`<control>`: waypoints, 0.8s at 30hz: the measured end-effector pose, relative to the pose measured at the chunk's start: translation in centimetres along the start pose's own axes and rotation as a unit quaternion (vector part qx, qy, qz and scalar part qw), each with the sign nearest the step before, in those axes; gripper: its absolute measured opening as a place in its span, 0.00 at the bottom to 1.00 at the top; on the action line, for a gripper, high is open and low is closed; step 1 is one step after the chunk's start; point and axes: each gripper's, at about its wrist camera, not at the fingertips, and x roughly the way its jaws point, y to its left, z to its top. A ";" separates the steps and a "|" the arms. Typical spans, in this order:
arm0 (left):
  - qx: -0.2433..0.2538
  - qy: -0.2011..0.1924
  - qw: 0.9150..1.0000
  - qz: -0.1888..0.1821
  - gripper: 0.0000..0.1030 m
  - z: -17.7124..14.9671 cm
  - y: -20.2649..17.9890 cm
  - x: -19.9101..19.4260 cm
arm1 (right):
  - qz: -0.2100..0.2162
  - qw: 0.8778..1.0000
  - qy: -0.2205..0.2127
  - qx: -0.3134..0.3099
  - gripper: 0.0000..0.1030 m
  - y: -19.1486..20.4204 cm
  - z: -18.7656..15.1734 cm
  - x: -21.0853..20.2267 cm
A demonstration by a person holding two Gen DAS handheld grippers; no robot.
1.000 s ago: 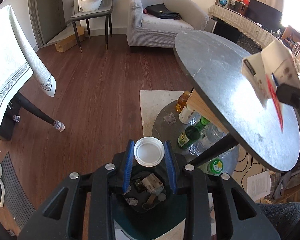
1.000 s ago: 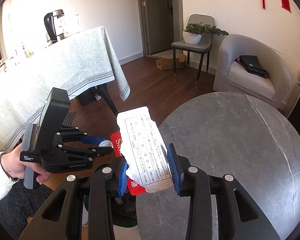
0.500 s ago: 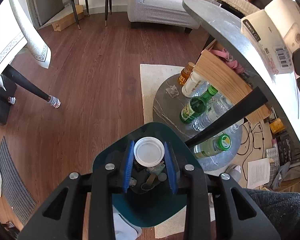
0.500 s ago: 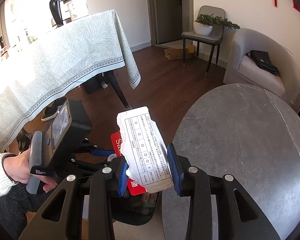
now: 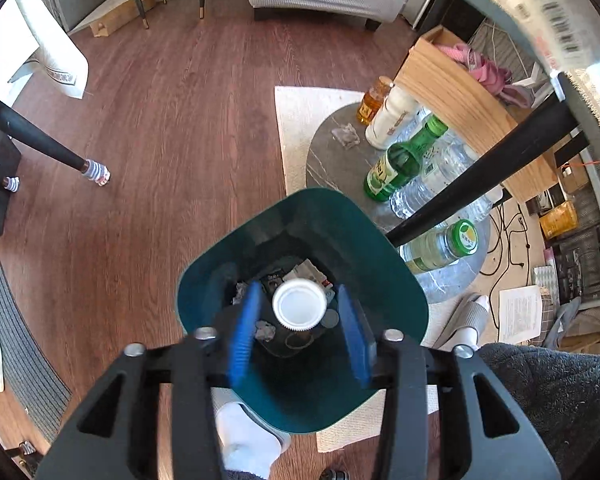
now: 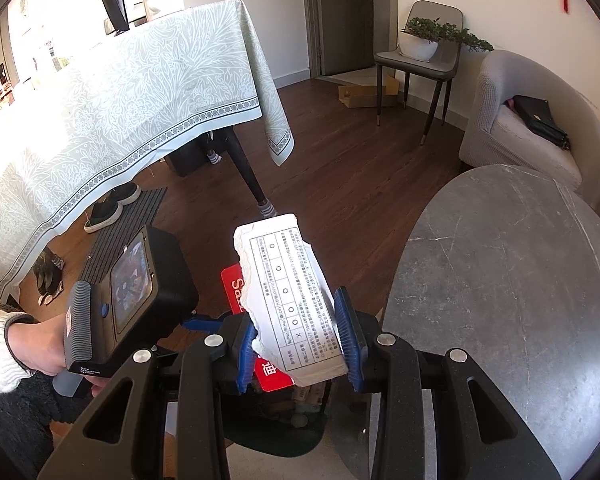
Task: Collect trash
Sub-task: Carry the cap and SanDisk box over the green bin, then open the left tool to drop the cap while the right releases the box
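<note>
The left gripper (image 5: 299, 326) points down into a teal bin (image 5: 228, 264); its jaws have just been opening, and a white lid (image 5: 299, 305) sits loose between them, above the trash. Above the bin's rim, the right gripper (image 6: 298, 346) grips a torn carton (image 6: 290, 304).

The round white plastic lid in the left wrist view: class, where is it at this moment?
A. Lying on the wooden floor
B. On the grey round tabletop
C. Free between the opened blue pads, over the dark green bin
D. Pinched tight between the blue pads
C: the round white plastic lid shows gaps to both blue pads of the left gripper, whose jaws have just been opening, above the dark green bin.
</note>
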 end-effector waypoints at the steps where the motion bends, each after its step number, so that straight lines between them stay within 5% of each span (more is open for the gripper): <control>1: -0.002 -0.004 1.000 0.000 0.44 -0.1 0.3 -0.3 | 0.001 1.000 0.001 -0.003 0.35 0.3 0.1 0.2; 10: -0.067 -0.046 0.997 0.016 0.42 0.0 5.1 -3.5 | -0.001 1.000 0.019 -0.018 0.35 2.1 0.6 2.3; 24: -0.107 -0.139 0.984 0.016 0.23 1.5 8.4 -10.6 | -0.006 0.994 0.105 -0.041 0.35 4.3 -2.3 9.1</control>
